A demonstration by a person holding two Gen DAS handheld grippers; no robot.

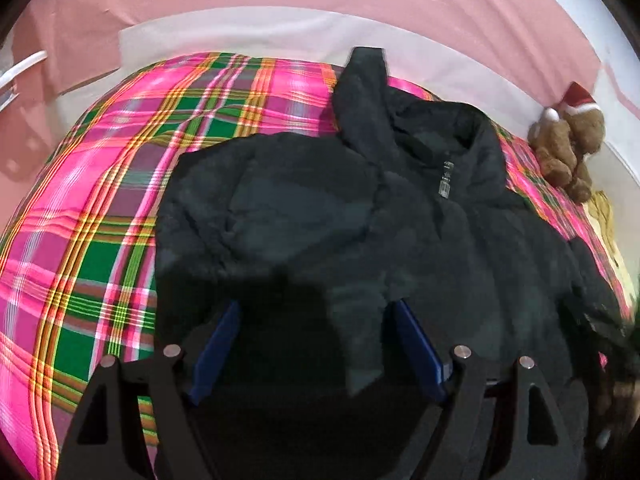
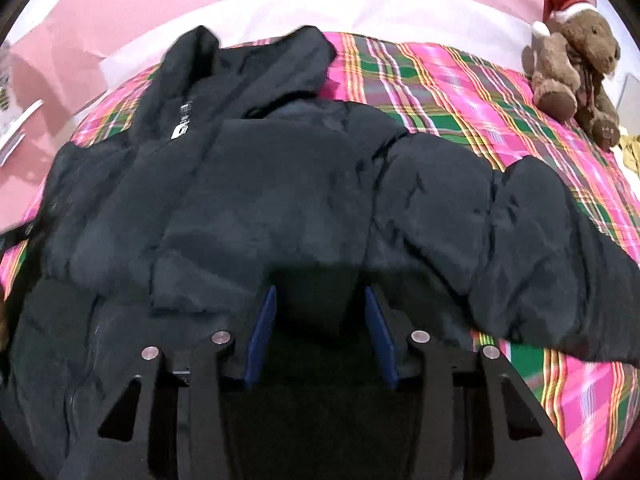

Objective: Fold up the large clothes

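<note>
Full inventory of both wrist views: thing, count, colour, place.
puffy black hooded jacket: 1, black, spread front-up on the bedspread, one sleeve out toward the bear side
pink-and-green plaid bedspread: 1, pink, green, yellow, under the jacket
brown teddy bear in a red Santa hat: 1, brown, far corner of the bedspread
yellow fabric: 1, yellow, beside the bear, mostly cut off
left gripper: 1, black with blue pads, open over the jacket hem
right gripper: 1, same colours, open over the hem

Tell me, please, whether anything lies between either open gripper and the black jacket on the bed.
Nothing visible does. The left gripper and right gripper both sit open directly over the black jacket. The teddy bear sits off at the far corner of the plaid bedspread.
</note>
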